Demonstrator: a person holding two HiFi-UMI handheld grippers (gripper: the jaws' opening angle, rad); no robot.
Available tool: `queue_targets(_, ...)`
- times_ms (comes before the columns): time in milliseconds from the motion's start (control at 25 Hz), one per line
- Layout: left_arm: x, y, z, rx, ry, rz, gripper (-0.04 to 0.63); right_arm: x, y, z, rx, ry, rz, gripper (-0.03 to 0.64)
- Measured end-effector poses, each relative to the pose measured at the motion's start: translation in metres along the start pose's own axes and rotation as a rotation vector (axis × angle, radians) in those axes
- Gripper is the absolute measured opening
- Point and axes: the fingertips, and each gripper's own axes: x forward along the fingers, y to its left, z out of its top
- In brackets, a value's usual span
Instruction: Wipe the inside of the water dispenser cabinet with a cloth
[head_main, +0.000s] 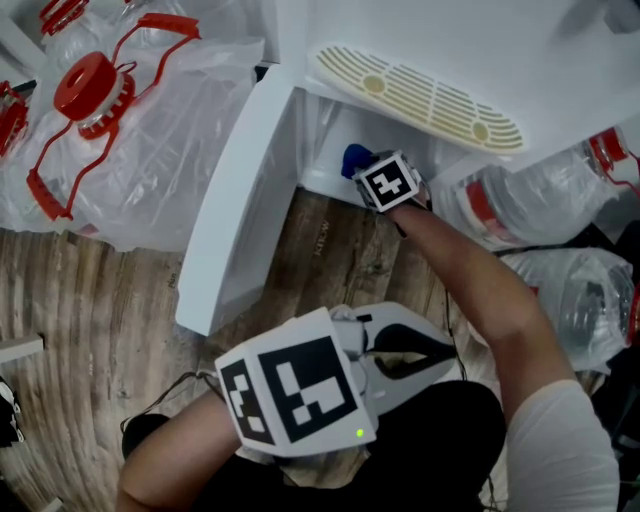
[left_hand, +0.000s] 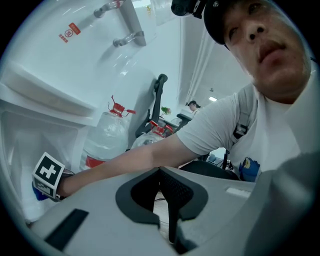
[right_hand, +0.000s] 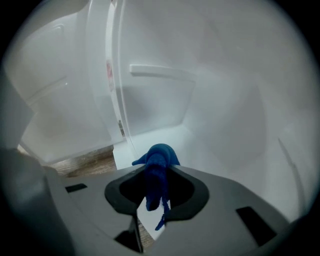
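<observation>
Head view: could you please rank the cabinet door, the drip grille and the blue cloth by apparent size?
Largest: cabinet door
Then: drip grille
Smallest: blue cloth, only partly visible

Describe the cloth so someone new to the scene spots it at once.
Start at the white water dispenser with its lower cabinet open. Inside, the right gripper is shut on a small bunched cloth. It is the only deep-blue thing among white walls.

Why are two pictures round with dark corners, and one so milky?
Left and right gripper views: wide-angle lenses bend straight edges and darken the corners. Right gripper view: the white cabinet interior looks soft and low in contrast; only the blue cloth in the right tongs stands out.
</observation>
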Motion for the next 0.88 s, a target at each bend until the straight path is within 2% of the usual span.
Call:
queue_targets(280, -0.001, -0.002, 0.002, 0.008, 0.002, -0.001, 0.003, -0.012, -0.044, 0.024, 0.157, -0.103, -0.165, 0.084)
queue_targets(360, -0.002, -0.002, 0.002, 0.007, 0.001, 0.0, 0.003, -0.002, -0.052, 0.03, 0.198, -0.118, -0.174, 0.084)
queue_targets(440, -0.002, -0.002, 0.001, 0.004, 0.002, 0.001, 0.003, 0.011, -0.05, 0.025, 0.253, -0.084, -0.158, 0.084)
queue_targets(480, -0.002, -0.002, 0.0, 0.003, 0.003, 0.002, 0.003, 0.015, -0.049, 0.014, 0.29, -0.031, -0.159, 0.084)
queue_targets(560, -0.003, -0.002, -0.002, 0.001, 0.005, 0.004, 0.003, 0.019, -0.052, -0.009, 0.349, 0.086, -0.193, 0.084)
queue_targets(600, -0.003, -0.003, -0.002, 0.0, 0.005, 0.005, 0.003, 0.02, -0.057, -0.013, 0.355, 0.107, -0.219, 0.084)
queue_targets(760, -0.004, -0.004, -0.003, -0.003, 0.002, 0.003, 0.003, 0.024, -0.066, -0.014, 0.331, 0.1, -0.263, 0.084)
queue_targets(880, -0.005, -0.005, -0.002, -0.002, -0.001, 0.0, 0.003, 0.017, -0.052, -0.022, 0.37, 0.121, -0.218, 0.084)
